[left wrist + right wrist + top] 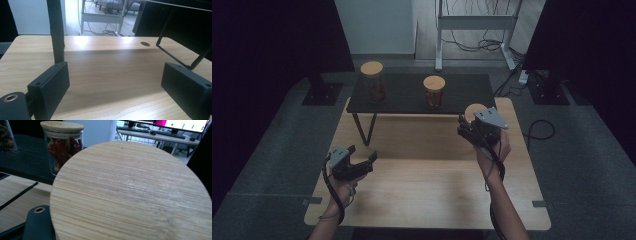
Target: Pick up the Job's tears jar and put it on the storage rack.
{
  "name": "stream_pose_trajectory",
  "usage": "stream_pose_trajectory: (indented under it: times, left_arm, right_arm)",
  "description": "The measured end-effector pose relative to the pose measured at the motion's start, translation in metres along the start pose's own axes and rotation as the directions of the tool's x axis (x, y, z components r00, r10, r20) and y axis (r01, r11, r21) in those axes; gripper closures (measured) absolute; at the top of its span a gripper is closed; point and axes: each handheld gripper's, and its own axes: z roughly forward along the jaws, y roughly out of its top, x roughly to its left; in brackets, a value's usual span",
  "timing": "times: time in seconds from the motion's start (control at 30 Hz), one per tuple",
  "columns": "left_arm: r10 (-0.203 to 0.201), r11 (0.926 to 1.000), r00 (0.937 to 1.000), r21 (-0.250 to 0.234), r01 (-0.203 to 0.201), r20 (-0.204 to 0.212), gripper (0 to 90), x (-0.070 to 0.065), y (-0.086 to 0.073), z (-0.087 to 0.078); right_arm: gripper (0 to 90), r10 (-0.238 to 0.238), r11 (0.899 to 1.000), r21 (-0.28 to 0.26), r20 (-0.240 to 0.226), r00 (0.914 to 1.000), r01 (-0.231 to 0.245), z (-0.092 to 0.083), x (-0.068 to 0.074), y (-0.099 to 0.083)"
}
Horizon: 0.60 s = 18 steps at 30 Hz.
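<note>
My right gripper (pixel 468 123) is lifted over the far right part of the wooden table (pixel 422 180), shut on a jar with a round bamboo lid (pixel 474 111). In the right gripper view this lid (pixel 130 192) lies close over the jaws and hides the jar's body. One black finger (pixel 37 225) pokes out at the lower left. My left gripper (pixel 362 155) rests low near the table's left side. Its jaws (pixel 112 85) stand wide apart with nothing between them.
A low black shelf (pixel 407 97) stands across the table's far edge. On it are a tall lidded jar (pixel 373 82) and a shorter jar of red contents (pixel 433 91) (pixel 63 147). The shelf's black legs (pixel 56 30) stand ahead of my left gripper. Dark floor surrounds the table.
</note>
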Motion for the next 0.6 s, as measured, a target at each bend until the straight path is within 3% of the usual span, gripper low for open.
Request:
stream_pose_trajectory:
  times: [0.6]
  left_arm:
    - [-0.002, 1.0, 1.0, 0.002, 0.002, -0.004, 7.7, 0.001, -0.0002, 0.0007]
  right_arm:
    - [25.1, -0.015, 1.0, 0.002, -0.001, 0.9999, 0.015, 0.0088, 0.0021, 0.008]
